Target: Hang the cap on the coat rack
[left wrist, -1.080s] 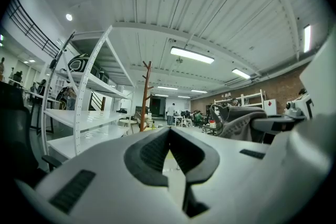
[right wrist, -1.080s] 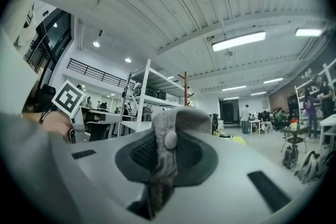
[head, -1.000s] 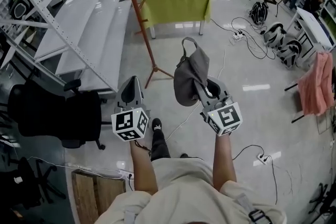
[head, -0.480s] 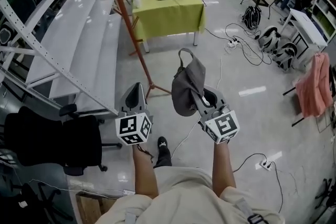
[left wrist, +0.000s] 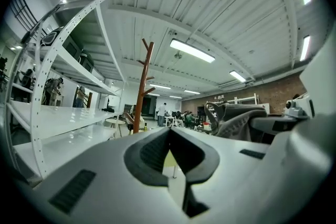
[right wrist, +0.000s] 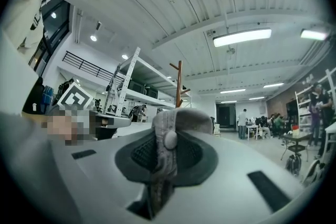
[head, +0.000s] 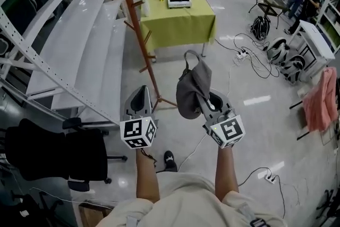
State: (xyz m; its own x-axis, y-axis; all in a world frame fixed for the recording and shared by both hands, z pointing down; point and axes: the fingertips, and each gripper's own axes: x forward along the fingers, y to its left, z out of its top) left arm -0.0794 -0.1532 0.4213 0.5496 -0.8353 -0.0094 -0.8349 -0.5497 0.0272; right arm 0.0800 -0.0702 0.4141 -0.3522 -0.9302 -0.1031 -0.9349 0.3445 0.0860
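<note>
Short of the rack [head: 139, 29], your right hand-held gripper [head: 206, 99] pinches the cap [head: 192, 85] raised for hooking; left hand-held gripper [head: 139, 94] closed, empty.

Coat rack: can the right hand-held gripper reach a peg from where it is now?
Probably not yet. The coat rack stands ahead and to the left, apart from the right hand-held gripper, which is shut on the cap. Only bare floor shows between them, so stepping closer looks unobstructed.
</note>
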